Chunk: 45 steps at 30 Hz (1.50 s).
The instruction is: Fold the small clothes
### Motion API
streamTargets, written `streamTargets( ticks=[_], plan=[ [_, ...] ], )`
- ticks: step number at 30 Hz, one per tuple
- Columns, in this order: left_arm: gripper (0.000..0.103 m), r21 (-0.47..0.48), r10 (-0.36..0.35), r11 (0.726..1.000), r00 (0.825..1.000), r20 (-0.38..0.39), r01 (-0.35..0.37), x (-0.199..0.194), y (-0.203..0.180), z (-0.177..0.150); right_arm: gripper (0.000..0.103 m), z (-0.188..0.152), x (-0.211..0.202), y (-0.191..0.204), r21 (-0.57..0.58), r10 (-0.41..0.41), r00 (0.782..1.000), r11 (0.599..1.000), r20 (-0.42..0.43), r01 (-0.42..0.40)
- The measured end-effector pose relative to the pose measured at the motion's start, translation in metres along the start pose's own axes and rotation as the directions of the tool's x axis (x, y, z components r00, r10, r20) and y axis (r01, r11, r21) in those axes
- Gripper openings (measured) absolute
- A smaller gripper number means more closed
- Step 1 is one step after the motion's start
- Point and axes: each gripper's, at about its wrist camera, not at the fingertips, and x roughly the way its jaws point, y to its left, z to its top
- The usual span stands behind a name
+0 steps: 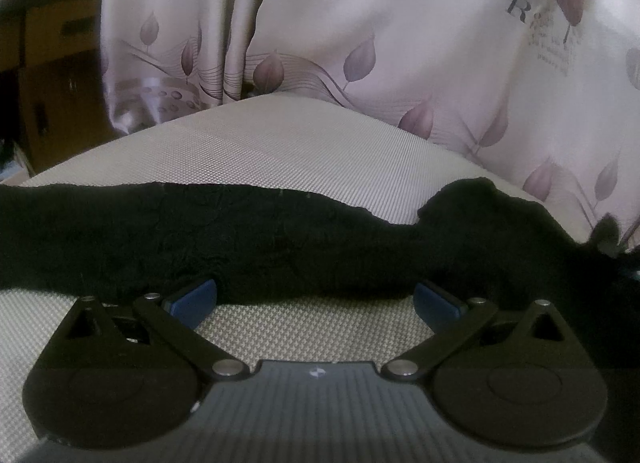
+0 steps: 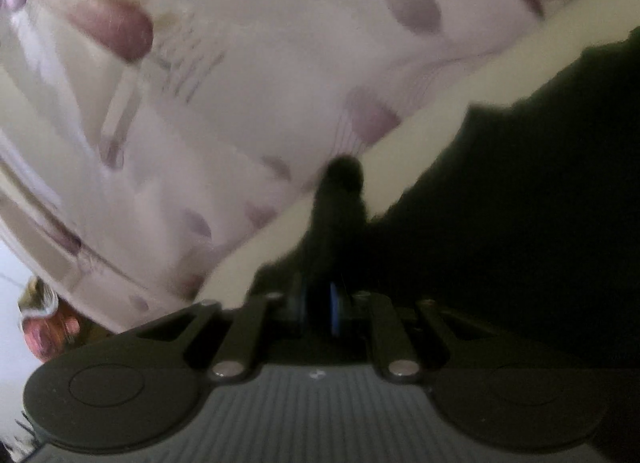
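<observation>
One black garment (image 1: pixel 280 239), one curtain (image 1: pixel 360 43), two tools (image 1: pixel 314 299).

The left gripper (image 1: pixel 316 299) is held low and level, its jaws spread wide apart, with the blue pads (image 1: pixel 194 301) set at the near edge of the black garment (image 1: pixel 240 239); nothing is gripped between them. The right gripper (image 2: pixel 318 307) is seen tilted, the whole view slanted and blurred. Its jaws are drawn close together, and a pinch of the black garment (image 2: pixel 336 207) is clamped between the blue pads (image 2: pixel 334 309).
</observation>
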Motion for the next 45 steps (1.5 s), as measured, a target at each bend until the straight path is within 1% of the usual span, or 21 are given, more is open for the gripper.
streamTargets(
  ticks=[6,9,11,12,13,14,16,17,20,21,23,25,27,30,33,35,37,40,42,44,45],
  plan=[
    [0.103,-0.015,-0.009,1.0,1.0,0.006,0.01,0.0,0.001,0.0,0.014,-0.018,0.017,0.025,-0.218,-0.059,0.997,0.975,-0.058,0.045],
    [0.103,-0.011,-0.007,1.0,1.0,0.005,0.007,0.0,0.002,0.0,0.018,-0.033,0.028,0.043,-0.358,-0.096,0.988,0.932,-0.121,0.047],
    [0.103,-0.011,-0.006,1.0,1.0,0.005,0.006,0.0,0.001,0.0,0.041,-0.044,0.033,0.052,-0.445,-0.131,0.982,0.894,-0.139,0.056],
    [0.103,-0.011,-0.006,1.0,1.0,0.005,0.006,0.0,0.001,0.0,0.05,-0.049,0.034,0.056,-0.486,-0.13,0.98,0.873,-0.149,0.042],
    [0.103,-0.01,-0.005,1.0,1.0,0.004,0.005,0.0,0.001,0.0,0.07,-0.054,0.035,0.061,-0.521,-0.13,0.979,0.853,-0.157,0.03],
    [0.103,-0.008,-0.003,1.0,1.0,0.004,0.003,0.0,0.001,0.0,0.083,-0.059,0.031,0.064,-0.558,-0.136,0.979,0.829,-0.152,0.029],
    [0.103,0.001,0.002,1.0,1.0,0.0,-0.002,0.001,0.0,0.0,0.083,-0.064,0.016,0.07,-0.617,-0.157,0.982,0.785,-0.107,0.059],
    [0.103,0.005,0.004,1.0,1.0,-0.001,-0.004,0.001,0.0,0.0,0.083,-0.063,0.006,0.069,-0.615,-0.148,0.984,0.786,-0.095,0.059],
    [0.103,0.007,0.005,1.0,1.0,-0.001,-0.005,0.001,0.0,0.0,0.083,-0.044,-0.045,0.05,-0.502,-0.063,0.995,0.865,-0.074,0.017],
    [0.103,0.007,0.005,1.0,1.0,-0.001,-0.005,0.001,0.0,0.0,0.083,-0.035,-0.059,0.042,-0.471,-0.065,0.996,0.882,-0.062,0.028],
    [0.103,0.008,0.006,1.0,1.0,-0.001,-0.006,0.002,0.0,0.0,0.083,-0.019,-0.093,0.02,-0.417,-0.102,0.995,0.904,-0.009,0.089],
    [0.103,0.009,0.007,1.0,1.0,-0.002,-0.007,0.001,0.0,0.0,0.083,-0.004,-0.131,-0.008,-0.366,-0.159,0.985,0.914,0.068,0.173],
    [0.103,0.01,0.007,1.0,1.0,-0.002,-0.007,0.001,0.0,0.0,0.083,0.004,-0.159,-0.032,-0.371,-0.225,0.966,0.892,0.129,0.257],
    [0.103,0.012,0.009,1.0,1.0,-0.002,-0.009,0.002,0.0,0.0,0.083,0.01,-0.181,-0.067,-0.353,-0.342,0.929,0.86,0.137,0.369],
    [0.103,0.014,0.01,1.0,1.0,-0.003,-0.01,0.001,0.001,0.0,0.083,0.012,-0.194,-0.084,-0.306,-0.39,0.914,0.862,0.107,0.404],
    [0.103,0.013,0.009,1.0,1.0,-0.003,-0.009,0.001,0.001,0.0,0.084,0.012,-0.202,-0.077,-0.27,-0.319,0.937,0.898,0.144,0.348],
    [0.103,0.012,0.009,1.0,1.0,-0.002,-0.009,0.001,0.001,0.0,0.084,0.011,-0.193,-0.055,-0.304,-0.224,0.963,0.916,0.149,0.26],
    [0.103,0.013,0.009,1.0,1.0,-0.002,-0.009,0.001,0.001,0.0,0.084,0.006,-0.153,-0.013,-0.408,-0.121,0.989,0.902,0.084,0.144],
    [0.103,0.008,0.006,1.0,1.0,0.0,-0.006,0.001,0.0,0.0,0.073,0.0,-0.116,0.015,-0.477,-0.084,0.995,0.874,0.047,0.097],
    [0.103,0.004,0.003,1.0,1.0,0.001,-0.003,0.001,0.0,0.0,0.05,-0.007,-0.075,0.037,-0.532,-0.094,0.995,0.84,0.043,0.103],
    [0.103,0.002,0.001,1.0,1.0,0.002,-0.001,0.001,0.0,0.0,0.046,-0.008,-0.056,0.043,-0.537,-0.111,0.993,0.836,0.037,0.114]
  ],
)
